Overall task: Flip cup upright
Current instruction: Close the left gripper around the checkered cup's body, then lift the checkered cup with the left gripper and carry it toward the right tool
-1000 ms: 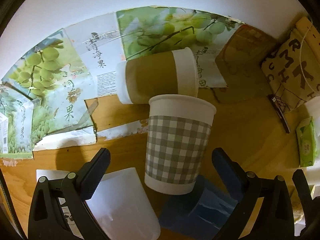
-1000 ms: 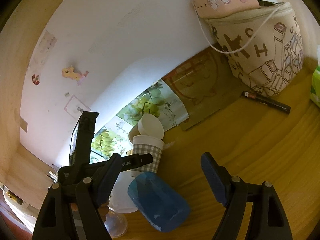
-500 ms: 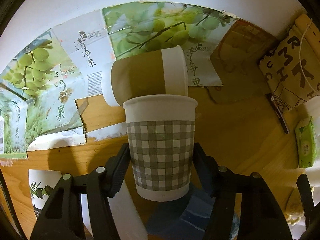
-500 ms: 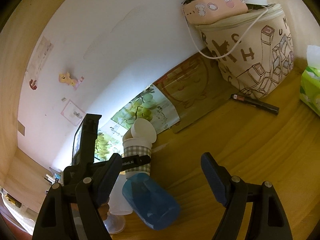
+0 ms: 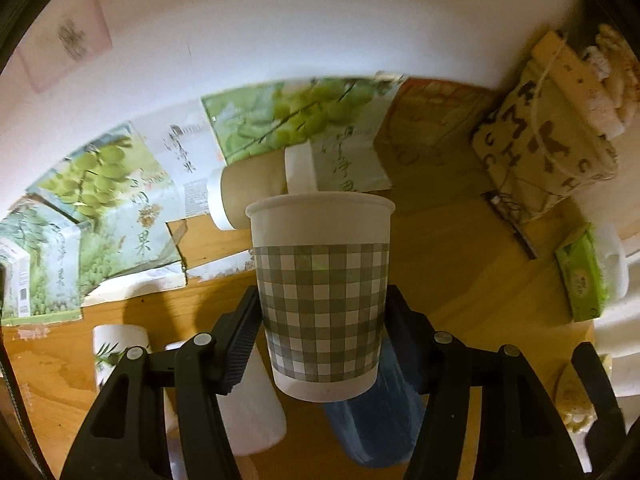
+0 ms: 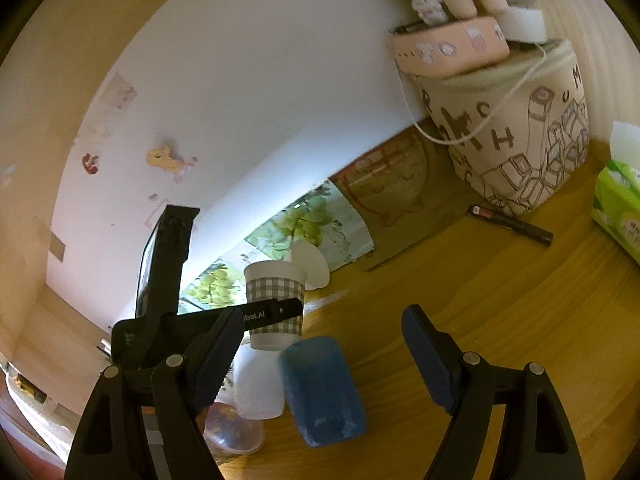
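Crushing is risked: checked cup (image 5: 322, 304), rim up, is clamped by left gripper (image 5: 320, 332) fingers above the worktop (image 5: 460, 280); right gripper (image 6: 320, 344) fingers are held apart.

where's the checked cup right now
In the left wrist view the checked cup sits centre, clamped upright in the left gripper, above the blue cup and in front of the brown cup.
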